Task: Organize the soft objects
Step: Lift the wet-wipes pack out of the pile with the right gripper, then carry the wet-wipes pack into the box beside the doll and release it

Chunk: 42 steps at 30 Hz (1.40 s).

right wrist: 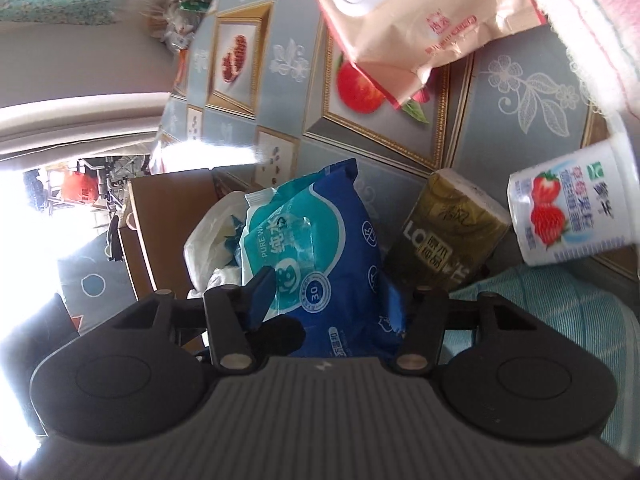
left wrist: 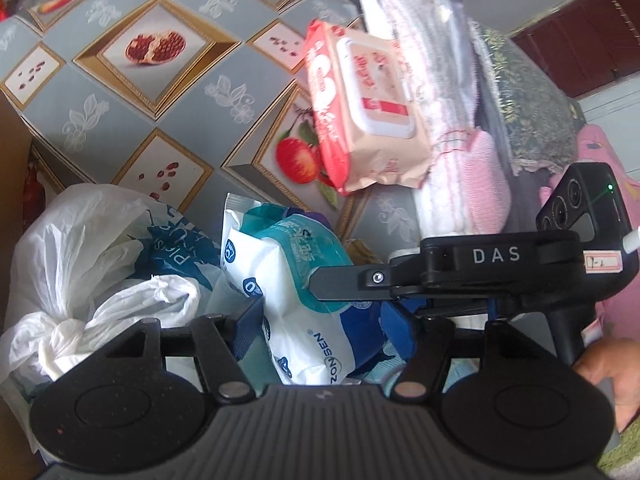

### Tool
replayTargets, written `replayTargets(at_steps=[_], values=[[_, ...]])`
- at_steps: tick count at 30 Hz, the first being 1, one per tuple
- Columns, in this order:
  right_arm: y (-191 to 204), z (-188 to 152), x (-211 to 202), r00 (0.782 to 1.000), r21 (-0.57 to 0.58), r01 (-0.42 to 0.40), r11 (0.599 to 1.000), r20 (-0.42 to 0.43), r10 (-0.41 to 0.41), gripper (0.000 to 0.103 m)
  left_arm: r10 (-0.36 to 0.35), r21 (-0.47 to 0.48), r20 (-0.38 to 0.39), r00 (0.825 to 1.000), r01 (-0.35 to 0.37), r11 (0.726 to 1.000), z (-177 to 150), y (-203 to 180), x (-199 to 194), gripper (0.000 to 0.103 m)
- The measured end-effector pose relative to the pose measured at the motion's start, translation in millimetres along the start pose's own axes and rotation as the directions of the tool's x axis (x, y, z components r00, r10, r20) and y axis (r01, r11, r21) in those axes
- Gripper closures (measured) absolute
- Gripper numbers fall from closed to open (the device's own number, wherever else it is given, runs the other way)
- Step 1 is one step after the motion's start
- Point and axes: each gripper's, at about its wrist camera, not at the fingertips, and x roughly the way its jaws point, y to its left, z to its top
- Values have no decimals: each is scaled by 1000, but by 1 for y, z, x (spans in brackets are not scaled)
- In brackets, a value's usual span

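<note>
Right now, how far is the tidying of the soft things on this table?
Little looks done: no tidy group shows. In hand: the right tongs grip the blue wipes pack; the left tongs flank it, grip unclear. Remaining: the pink wipes pack, the folded towels and the white plastic bag look unsorted.

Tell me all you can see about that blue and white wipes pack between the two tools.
The wipes pack is a soft, glossy plastic pouch, blue and teal on one face, white with blue symbols on the other. A clear resealable flap sits on its front. It stands tilted and crumpled, leaning against a white plastic bag. Both tools' fingers flank it; whether they press it is unclear.
</note>
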Motion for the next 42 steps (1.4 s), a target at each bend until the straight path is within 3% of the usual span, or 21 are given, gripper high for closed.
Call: replayTargets(at_steps=[8,15,21,28,35,38,42], values=[[34,-36,-27,997,-36,-14,999,81,17,49,-62,56,60,996,59,997,-16,-2,-48,38],[87,-79,-26,989,-71,-49,996,137,58,49,-93,89,101,991,84,992,-32,24,-112,38],[144,-111,-2,980,-86,-114,990,154,126,49,-73,99,150,986,58,993,-47,62,-175,38],[208,-136,56,975,-113,-172,979,121,186,49,-9,36,197,980,2,999,-61,128,-232,38],[242,-140,115,987,-188,-86,978,117,109,48,-3,-51,209,978,14,999,-68,203,-230,38],[243,-142,126,990,-224,-15,974,133,46,48,3,-105,156,988,13,994,-67,233,-203,37],[237,-152,125,987,-244,-18,970,148,56,48,30,-168,69,997,-18,986,-70,262,-169,38]])
